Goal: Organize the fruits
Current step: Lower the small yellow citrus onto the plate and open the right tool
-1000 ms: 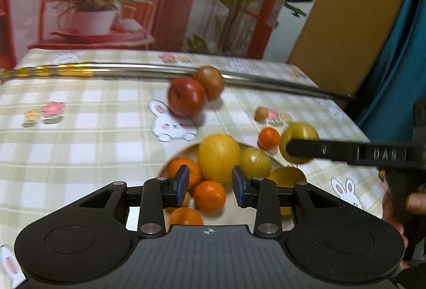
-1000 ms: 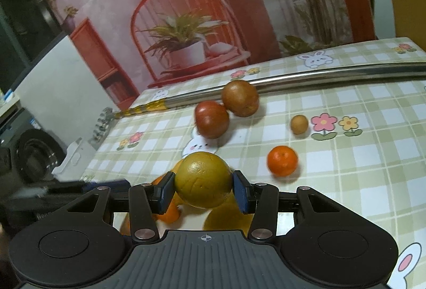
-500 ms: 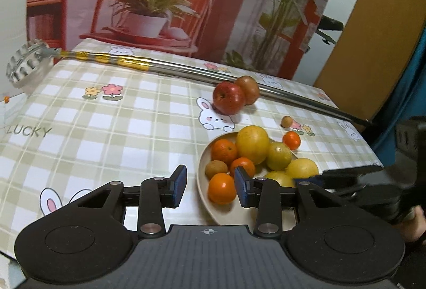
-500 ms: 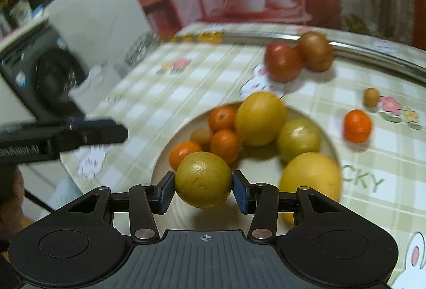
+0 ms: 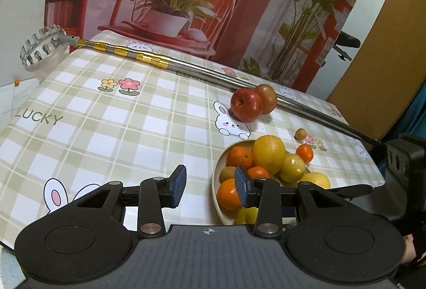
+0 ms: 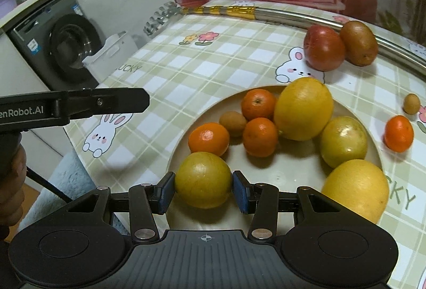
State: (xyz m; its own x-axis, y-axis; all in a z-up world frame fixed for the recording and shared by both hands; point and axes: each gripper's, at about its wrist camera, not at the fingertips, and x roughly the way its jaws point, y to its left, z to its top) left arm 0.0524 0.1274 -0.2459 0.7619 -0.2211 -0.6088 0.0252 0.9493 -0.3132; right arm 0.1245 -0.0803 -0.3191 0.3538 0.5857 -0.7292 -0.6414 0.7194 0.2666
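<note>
right wrist view: the checked tablecloth (image 6: 213, 54) carries everything, with a long metal pole (image 6: 306, 17) along its far edge. near the table's front edge sits a beige plate (image 6: 266, 169), already holding two big yellow citrus, a green-yellow fruit, three small oranges and a small brown fruit. the right gripper (image 6: 203, 189) is closed on a yellow-green citrus (image 6: 203, 179), pads touching both its sides, held over the plate's near-left rim; whether it rests on the plate, i cannot tell. the left gripper (image 5: 210, 188) stands open and empty over the cloth just left of the plate.

left to gather, as i judge it: a red apple (image 6: 323, 50) and a brown fruit (image 6: 358, 42) touching each other against the pole, a small orange (image 6: 398, 133) just off the plate's right rim, and a tiny tan fruit (image 6: 411, 103) beyond it. most of the sorting looks done; four pieces remain outside.
</note>
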